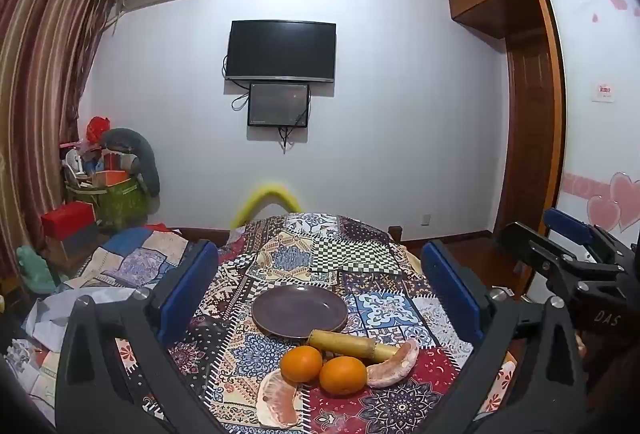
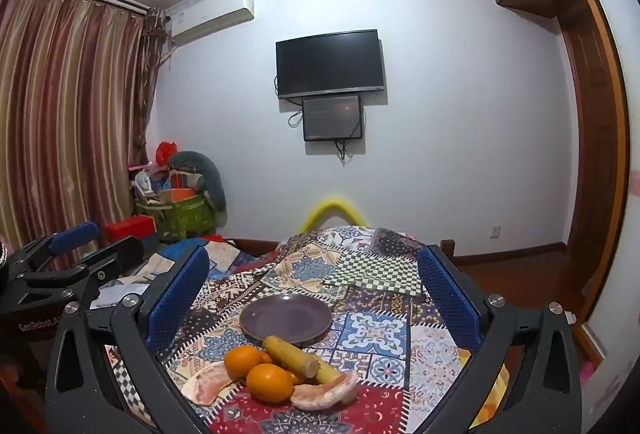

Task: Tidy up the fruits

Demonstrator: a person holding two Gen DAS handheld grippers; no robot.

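Surface: a desk covered by a multicoloured patchwork-print cloth (image 1: 360, 254), its far edge toward the white wall.

Item 1: round, shallow, dark purple plate (image 1: 299, 310), bare, lying flat about midway between the cloth's left and right edges, on the far side of the fruit.

Item 2: yellowish-tan cut length of cane stalk (image 1: 346, 345), lying slantwise, one end touching the plate's near rim.

Item 3: two round orange citrus fruits, left one (image 1: 301, 362) and right one (image 1: 343, 374), side by side and touching, just on the near side of the stalk.

Item 4: two peeled pink pomelo segments, one (image 1: 277, 400) at the near left of the oranges, the other (image 1: 394, 361) at their right, against the stalk's end. All fruit sits close to the near edge of the cloth.

Item 5: left gripper (image 1: 320, 294), black frame with blue pads, jaws spread wide, nothing between them, hovering over the near edge.

Item 6: right gripper (image 2: 312, 294), same build, jaws likewise wide and empty, just beside the left one.

Background: black wall-mounted television (image 1: 281, 49), striped curtain (image 1: 36, 73).
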